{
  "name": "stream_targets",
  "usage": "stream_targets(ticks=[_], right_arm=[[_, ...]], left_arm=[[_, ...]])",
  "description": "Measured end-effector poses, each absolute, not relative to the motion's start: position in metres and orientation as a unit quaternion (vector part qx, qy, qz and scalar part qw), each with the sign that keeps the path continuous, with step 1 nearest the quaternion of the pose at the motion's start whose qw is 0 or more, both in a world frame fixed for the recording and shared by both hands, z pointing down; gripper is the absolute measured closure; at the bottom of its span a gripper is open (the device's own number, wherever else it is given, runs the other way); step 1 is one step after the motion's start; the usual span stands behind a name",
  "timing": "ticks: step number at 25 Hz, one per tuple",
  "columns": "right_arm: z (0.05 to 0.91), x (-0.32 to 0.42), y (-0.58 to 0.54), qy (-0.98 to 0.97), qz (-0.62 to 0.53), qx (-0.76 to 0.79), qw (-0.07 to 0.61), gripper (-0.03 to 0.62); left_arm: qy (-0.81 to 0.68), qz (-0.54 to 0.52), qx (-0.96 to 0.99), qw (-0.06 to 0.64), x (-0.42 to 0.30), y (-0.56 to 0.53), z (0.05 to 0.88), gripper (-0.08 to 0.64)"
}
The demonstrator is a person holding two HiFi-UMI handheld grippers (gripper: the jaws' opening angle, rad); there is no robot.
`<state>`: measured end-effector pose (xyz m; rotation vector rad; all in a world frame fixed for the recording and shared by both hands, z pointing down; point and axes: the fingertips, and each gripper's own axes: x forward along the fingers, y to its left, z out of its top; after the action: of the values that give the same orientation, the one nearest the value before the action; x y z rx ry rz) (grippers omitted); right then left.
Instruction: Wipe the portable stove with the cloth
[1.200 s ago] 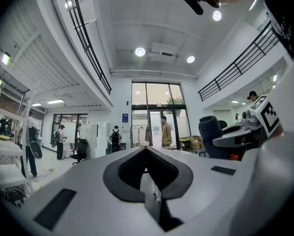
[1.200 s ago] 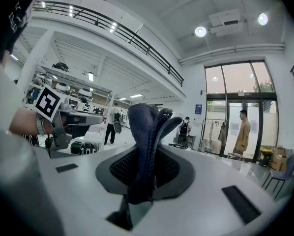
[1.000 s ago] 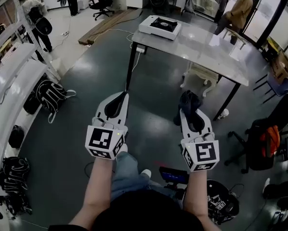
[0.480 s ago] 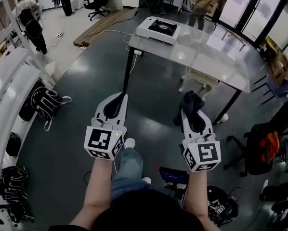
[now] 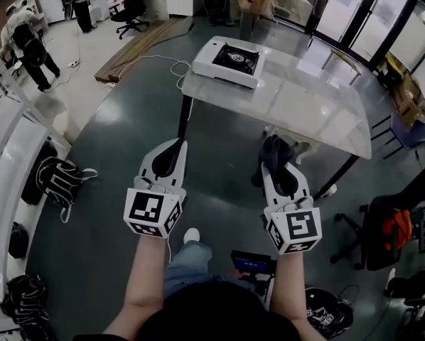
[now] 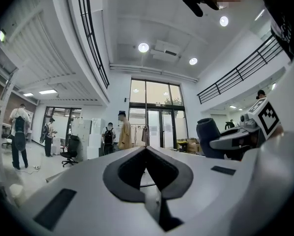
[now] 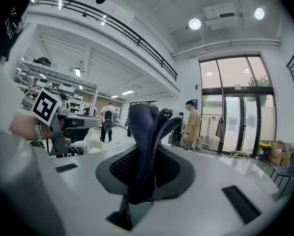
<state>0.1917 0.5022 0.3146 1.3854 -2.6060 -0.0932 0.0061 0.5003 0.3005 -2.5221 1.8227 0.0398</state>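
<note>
Between the right gripper's [image 5: 278, 168] fingers [image 7: 225, 178] sits the cloth [image 7: 144, 132].

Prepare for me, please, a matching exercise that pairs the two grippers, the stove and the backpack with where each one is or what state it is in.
Things:
1. left gripper
2. right gripper
3. stove
4. backpack

Places or states:
a. on a corner of the table
b. jaws together, nothing between them
c. lying on the floor
d. clamped on a dark cloth

Pairs: 1-b, 2-d, 3-a, 4-c
</note>
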Motion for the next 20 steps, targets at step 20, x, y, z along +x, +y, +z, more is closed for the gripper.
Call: stream_targets(ticks=[20], right_arm=[[0.315,0.159,0.36,-0.842,-0.014,0.527,0.117,0.515]], left_arm=[[0.543,0.014,-0.839,-0.03,-0.047,0.346,0.319,0.549]])
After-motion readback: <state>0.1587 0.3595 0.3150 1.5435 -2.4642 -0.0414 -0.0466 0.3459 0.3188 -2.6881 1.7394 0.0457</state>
